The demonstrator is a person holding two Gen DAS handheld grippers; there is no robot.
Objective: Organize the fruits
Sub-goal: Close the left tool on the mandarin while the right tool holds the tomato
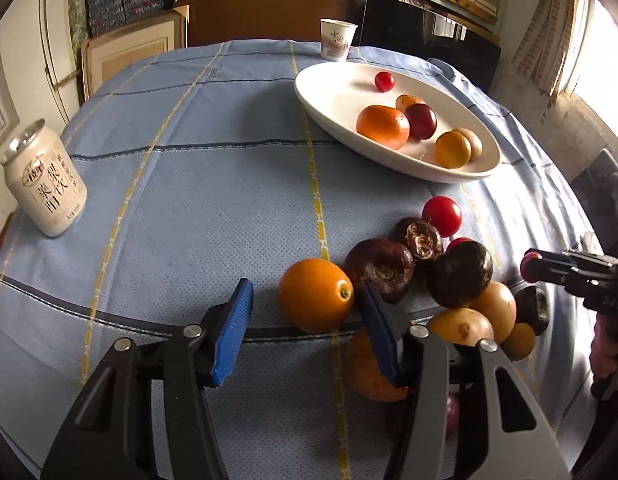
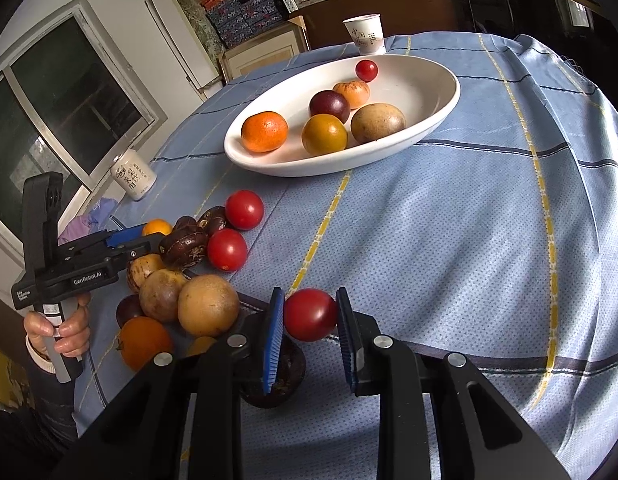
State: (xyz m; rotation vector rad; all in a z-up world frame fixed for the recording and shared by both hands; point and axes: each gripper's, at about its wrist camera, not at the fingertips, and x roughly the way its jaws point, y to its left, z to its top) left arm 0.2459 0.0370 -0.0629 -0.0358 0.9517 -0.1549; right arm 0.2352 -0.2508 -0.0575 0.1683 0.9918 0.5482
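A white oval dish (image 1: 333, 92) (image 2: 445, 92) holds several fruits, among them an orange mandarin (image 1: 383, 126) (image 2: 265, 131) and a small red tomato (image 1: 384, 81) (image 2: 366, 70). A heap of loose fruit lies on the blue cloth: tomatoes (image 2: 244, 210), dark water chestnuts (image 1: 379, 270), brown round fruits (image 2: 208, 304). My left gripper (image 1: 307, 312) is open, its fingers on either side of a small orange fruit (image 1: 315, 294). My right gripper (image 2: 310, 320) is shut on a red tomato (image 2: 310, 314); it also shows in the left wrist view (image 1: 529, 267).
A beige drink can (image 1: 45, 180) (image 2: 133, 176) stands at the table's left side. A paper cup (image 1: 337, 39) (image 2: 364, 34) stands behind the dish. Boxes and shelves lie beyond the far table edge. A dark fruit (image 2: 287, 376) lies under my right gripper.
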